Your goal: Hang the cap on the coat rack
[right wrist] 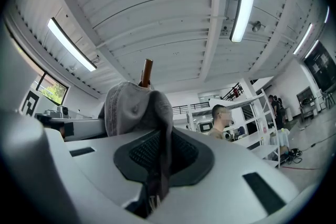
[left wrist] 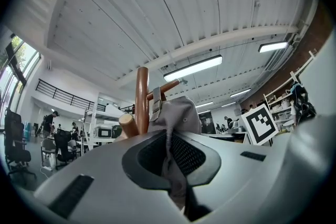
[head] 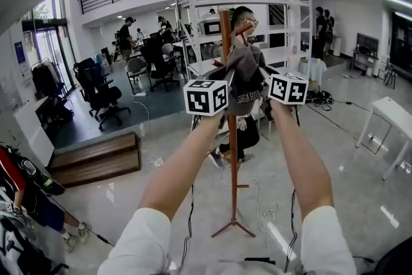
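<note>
A grey cap (head: 246,77) is held up against the top of a brown wooden coat rack (head: 232,158), between both grippers. My left gripper (head: 222,77) is shut on the cap's (left wrist: 176,113) left side; its back strap lies beside the rack's pole (left wrist: 141,97) and a round peg end (left wrist: 127,124). My right gripper (head: 265,79) is shut on the cap's (right wrist: 137,107) other side, cloth pinched between the jaws. The pole's top (right wrist: 147,72) pokes out above the cap. Both marker cubes (head: 206,96) face the head camera.
A person in glasses (head: 243,19) stands just behind the rack. White shelving (head: 283,29) is behind it. Cables (head: 261,206) lie on the floor near the rack's feet. A wooden bench (head: 96,158) lies at the left, a white table (head: 393,116) at the right.
</note>
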The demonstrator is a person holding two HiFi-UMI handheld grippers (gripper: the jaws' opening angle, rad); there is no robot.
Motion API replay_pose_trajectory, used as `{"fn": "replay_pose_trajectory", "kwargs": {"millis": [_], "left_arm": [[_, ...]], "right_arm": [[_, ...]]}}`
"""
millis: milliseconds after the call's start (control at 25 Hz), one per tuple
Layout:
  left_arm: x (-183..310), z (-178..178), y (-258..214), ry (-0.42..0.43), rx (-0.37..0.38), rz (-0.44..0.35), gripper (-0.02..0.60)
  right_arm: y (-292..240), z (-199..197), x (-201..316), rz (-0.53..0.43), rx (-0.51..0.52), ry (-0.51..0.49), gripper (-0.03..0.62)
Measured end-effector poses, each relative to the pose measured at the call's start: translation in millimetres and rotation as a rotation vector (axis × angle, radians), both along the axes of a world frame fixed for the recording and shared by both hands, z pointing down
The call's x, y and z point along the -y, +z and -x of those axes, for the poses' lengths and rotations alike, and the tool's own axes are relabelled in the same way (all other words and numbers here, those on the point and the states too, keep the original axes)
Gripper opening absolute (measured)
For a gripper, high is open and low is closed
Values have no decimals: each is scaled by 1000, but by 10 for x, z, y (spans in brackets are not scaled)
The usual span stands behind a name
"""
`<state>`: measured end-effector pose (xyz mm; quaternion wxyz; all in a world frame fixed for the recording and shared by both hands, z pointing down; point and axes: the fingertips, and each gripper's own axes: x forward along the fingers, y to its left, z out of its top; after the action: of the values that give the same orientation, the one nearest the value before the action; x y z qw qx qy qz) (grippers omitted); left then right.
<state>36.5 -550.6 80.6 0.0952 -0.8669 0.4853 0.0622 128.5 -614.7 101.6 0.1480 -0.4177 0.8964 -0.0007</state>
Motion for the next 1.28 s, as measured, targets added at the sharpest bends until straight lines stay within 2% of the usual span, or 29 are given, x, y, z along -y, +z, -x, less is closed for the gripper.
{"fn": "replay_pose_trajectory", "kwargs": {"millis": [480, 680, 840, 1080, 1280], "left_arm": [[-30, 69, -18, -32, 14, -53, 33], [-156, 126, 16, -10, 12, -105, 103], [-328, 163, 130, 2, -1, -139, 104], [-746, 100, 290, 57, -21, -213, 101], [-1128, -41, 645, 135, -41, -225, 86]], "right_arm": [[31, 89, -1, -55, -84, 29, 44], [74, -46, -77, -95, -79, 58, 83], [231, -219, -216, -115, -71, 87, 83], [621, -448, -501, -102, -61, 102, 83], [997, -612, -960, -119, -86, 116, 81]]}}
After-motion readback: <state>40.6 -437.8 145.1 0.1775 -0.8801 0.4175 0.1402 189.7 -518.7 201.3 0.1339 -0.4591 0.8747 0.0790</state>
